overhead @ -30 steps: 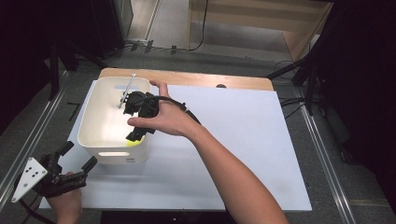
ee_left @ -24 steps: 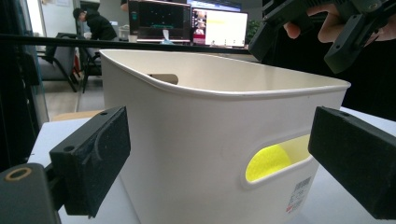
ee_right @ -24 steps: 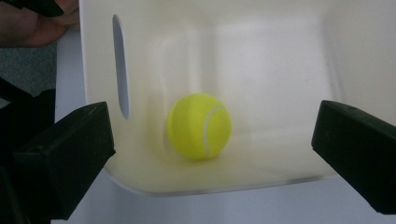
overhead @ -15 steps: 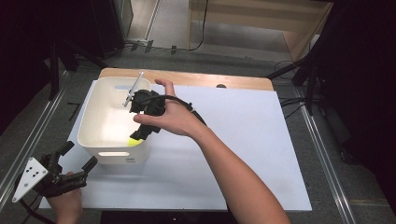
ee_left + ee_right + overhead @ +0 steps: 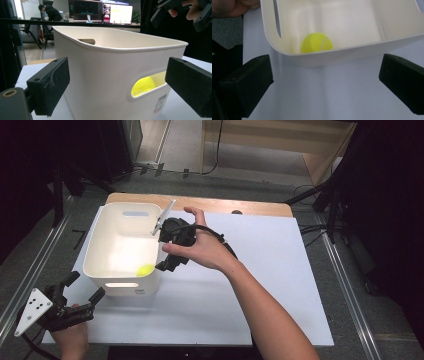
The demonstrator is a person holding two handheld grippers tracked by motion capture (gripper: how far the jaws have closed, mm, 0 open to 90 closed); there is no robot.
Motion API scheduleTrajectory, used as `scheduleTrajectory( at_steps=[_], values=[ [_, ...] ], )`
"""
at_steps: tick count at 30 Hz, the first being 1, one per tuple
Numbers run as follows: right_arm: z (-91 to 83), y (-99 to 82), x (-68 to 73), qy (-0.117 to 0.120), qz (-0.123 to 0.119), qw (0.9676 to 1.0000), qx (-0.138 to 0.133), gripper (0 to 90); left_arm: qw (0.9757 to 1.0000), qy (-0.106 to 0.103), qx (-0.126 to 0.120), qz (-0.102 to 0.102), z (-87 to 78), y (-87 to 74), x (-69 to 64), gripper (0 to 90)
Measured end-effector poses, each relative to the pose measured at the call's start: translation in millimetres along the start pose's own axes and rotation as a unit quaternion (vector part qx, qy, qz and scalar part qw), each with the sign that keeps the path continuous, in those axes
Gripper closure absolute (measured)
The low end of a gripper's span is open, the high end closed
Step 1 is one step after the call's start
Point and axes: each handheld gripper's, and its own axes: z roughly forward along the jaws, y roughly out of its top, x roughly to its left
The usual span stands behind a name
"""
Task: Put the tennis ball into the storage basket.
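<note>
Inside the white bin (image 5: pixel 111 266), in its near corner, lay the tennis ball (image 5: pixel 146 269); both grippers (right (image 5: pixel 169 251), left (image 5: pixel 75 301)) gaped empty. A low jaw might have clipped the rim and shifted the bin.

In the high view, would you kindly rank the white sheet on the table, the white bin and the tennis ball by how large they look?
1. White sheet, by far the largest.
2. White bin, standing on the sheet's left part.
3. Tennis ball, smallest, lying inside the bin.

A grey floor (image 5: pixel 180 150) fills the upper frame; lit monitors (image 5: pixel 102 11) glow at top centre beyond the table.
</note>
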Motion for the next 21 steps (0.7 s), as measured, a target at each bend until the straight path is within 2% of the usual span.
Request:
scheduleTrajectory(
  at_steps=[21],
  values=[
    [-27.1,-61.3,-1.0,-0.032,0.035,0.9987,-0.017,0.0,1.0,0.002,0.006,0.005,0.5,0.0,-0.4,5.8]
  ],
)
